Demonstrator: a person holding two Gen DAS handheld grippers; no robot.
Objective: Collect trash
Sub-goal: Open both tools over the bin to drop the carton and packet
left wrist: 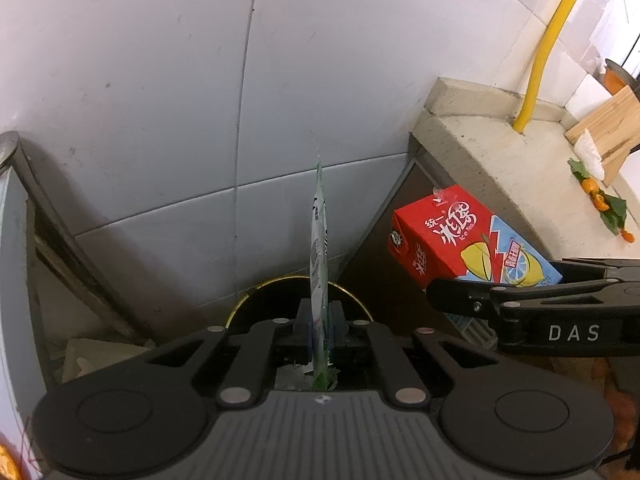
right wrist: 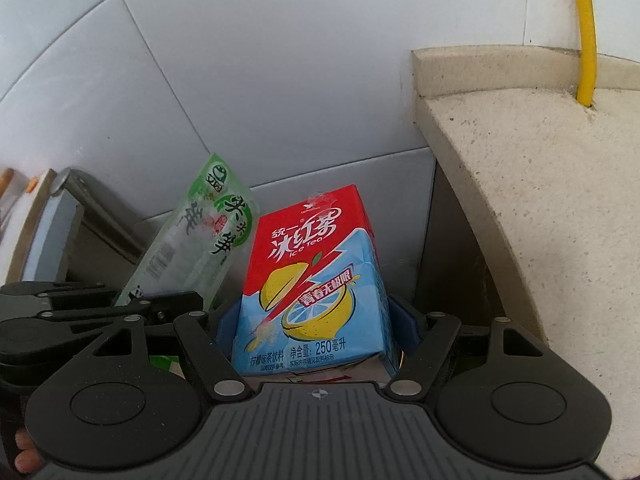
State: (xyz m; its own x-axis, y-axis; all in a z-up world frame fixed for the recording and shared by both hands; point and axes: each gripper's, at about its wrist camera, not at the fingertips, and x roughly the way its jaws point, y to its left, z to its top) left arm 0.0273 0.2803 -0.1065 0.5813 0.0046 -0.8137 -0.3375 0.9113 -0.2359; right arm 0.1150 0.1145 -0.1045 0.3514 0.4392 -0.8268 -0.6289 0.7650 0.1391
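While both grippers hang near the tiled wall, each holds trash.
Left gripper pinches a green wrapper nearly closed; right gripper, wide, clamps a juice carton.

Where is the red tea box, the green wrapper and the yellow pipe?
Red tea box (right wrist: pixel 316 276): right wrist view, front face.
Green wrapper (right wrist: pixel 200 236): right wrist view, printed middle.
Yellow pipe (left wrist: pixel 548 44): left wrist view, mid-length.

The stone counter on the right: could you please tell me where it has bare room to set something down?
The stone counter is bare from its near corner to the yellow pipe. Past the pipe it is crowded: wooden boards and orange peel with leaves. The gap below it is filled by the ice tea carton, the green wrapper and both claws.
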